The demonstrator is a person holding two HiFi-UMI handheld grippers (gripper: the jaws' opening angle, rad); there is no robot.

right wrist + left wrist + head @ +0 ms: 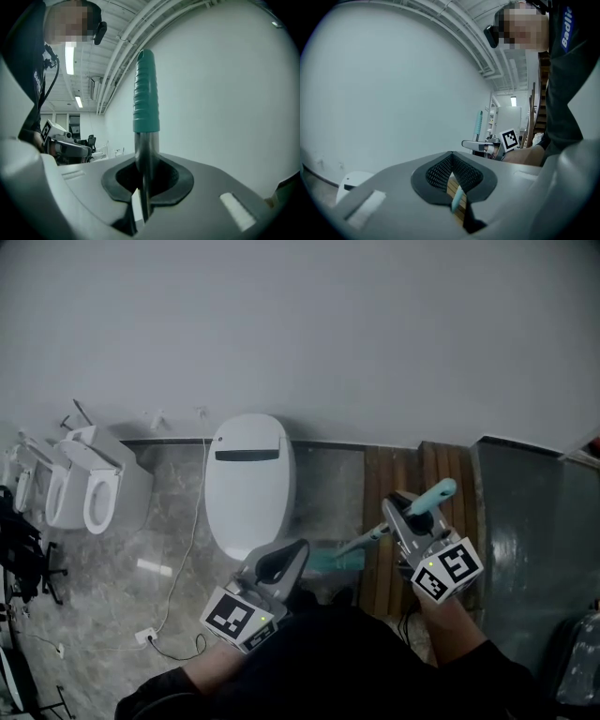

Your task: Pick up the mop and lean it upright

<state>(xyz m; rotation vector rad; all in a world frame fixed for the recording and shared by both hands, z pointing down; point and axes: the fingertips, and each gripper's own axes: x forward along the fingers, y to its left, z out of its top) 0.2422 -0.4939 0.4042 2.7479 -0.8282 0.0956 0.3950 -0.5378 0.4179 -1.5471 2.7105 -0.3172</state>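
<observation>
The mop has a metal shaft (367, 539), a teal grip (434, 495) at its upper end and a teal head (334, 562) low on the floor beside the toilet. My right gripper (405, 512) is shut on the shaft just below the grip; in the right gripper view the shaft (142, 154) stands upright between the jaws, with the teal grip (146, 93) above my right gripper (147, 176). My left gripper (281, 561) hovers left of the mop head, shut and holding nothing. In the left gripper view, the tips of my left gripper (452, 159) meet, and the teal grip (478, 123) shows beyond.
A white toilet (248, 479) stands against the grey wall (328, 334), with two more toilets (89, 488) to the left. A wooden slat strip (441, 474) runs under the right gripper. A cable (183, 559) lies on the stone floor. A dark panel (525, 540) stands at right.
</observation>
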